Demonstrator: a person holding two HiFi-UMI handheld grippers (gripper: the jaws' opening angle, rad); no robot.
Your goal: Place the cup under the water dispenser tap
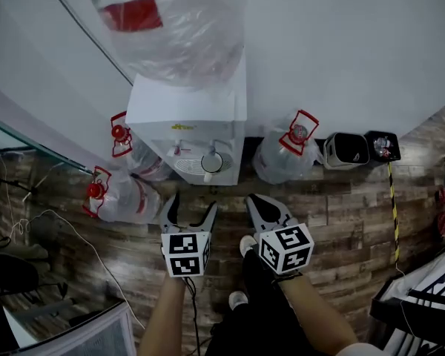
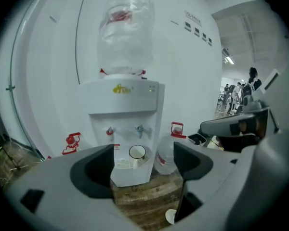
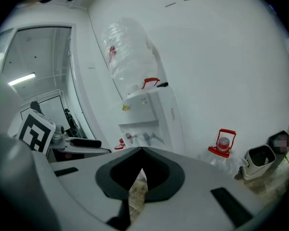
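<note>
Floor [image 1: 341,213]: dark wood planks across the lower half of the head view.
Wall [image 1: 341,50]: plain white, upper right.

Three clear water jugs with red handle caps stand at the wall base:
- centre-right jug [image 1: 282,162].
- centre-left jug [image 1: 144,165].
- far-left jug [image 1: 126,199], lower, cap pointing toward the left edge.

Right of the centre-right jug are a pale bin [image 1: 345,150] and a black bin [image 1: 382,145], side by side.

A yellow-black strip [image 1: 392,206] runs down the floor below the black bin.
A white cable [image 1: 81,236] loops across the lower left.

Left gripper view, right edge: distant people [image 2: 229,93], too small to detail.
</note>
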